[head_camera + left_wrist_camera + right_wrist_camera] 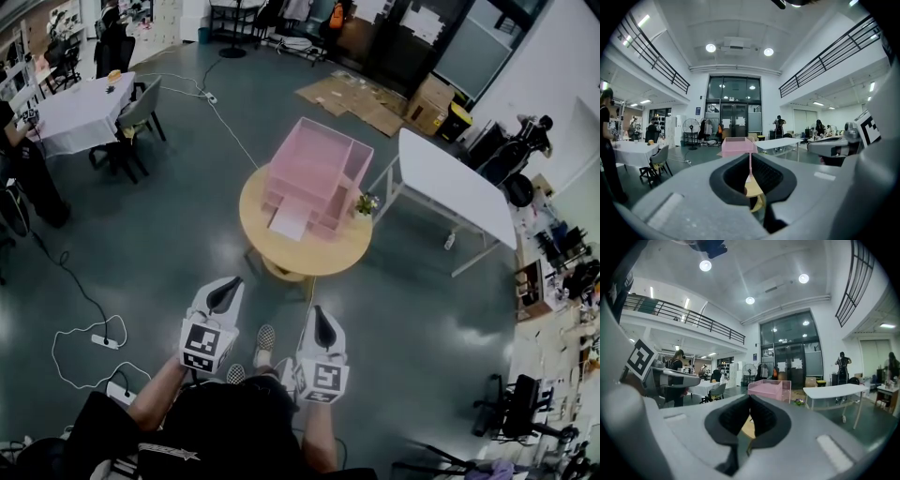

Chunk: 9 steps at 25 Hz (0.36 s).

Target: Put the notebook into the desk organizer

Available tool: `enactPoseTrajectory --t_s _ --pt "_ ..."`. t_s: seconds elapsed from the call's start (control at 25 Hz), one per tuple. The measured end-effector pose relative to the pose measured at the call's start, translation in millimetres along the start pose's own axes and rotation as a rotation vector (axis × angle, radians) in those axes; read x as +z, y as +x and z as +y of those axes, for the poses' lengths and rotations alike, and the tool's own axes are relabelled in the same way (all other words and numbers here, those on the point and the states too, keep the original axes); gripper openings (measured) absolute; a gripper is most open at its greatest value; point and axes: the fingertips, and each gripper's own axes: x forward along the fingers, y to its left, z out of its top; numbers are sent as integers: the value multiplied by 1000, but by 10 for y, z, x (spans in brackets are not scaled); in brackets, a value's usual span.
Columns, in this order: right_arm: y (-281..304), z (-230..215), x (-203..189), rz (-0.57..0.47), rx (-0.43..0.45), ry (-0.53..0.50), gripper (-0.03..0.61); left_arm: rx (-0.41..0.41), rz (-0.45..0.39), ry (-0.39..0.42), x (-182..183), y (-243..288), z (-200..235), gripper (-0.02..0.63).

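A pink desk organizer (314,173) stands on a round wooden table (309,264) some way ahead of me. A pale notebook (289,220) lies at the organizer's near side, half in its lower front slot. Both grippers hang close to my body, well short of the table. In the head view the left gripper (228,284) and the right gripper (322,314) both point toward the table, each shut with nothing held. Over the closed jaws, the left gripper view shows the organizer (737,146) and the right gripper view shows the organizer (766,388).
A small flower pot (367,203) sits on the round table's right edge. A white folding table (455,192) stands to the right, a cloth-covered table (80,112) with chairs to the far left. Power strips and cables (103,340) lie on the floor at left.
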Motion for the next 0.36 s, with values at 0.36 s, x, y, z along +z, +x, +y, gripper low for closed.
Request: enactPoseTrajectory --t_s 0.36 --pt "93 -11 -70 20 5 -4 6 -2 8 3 -71 88 39 23"
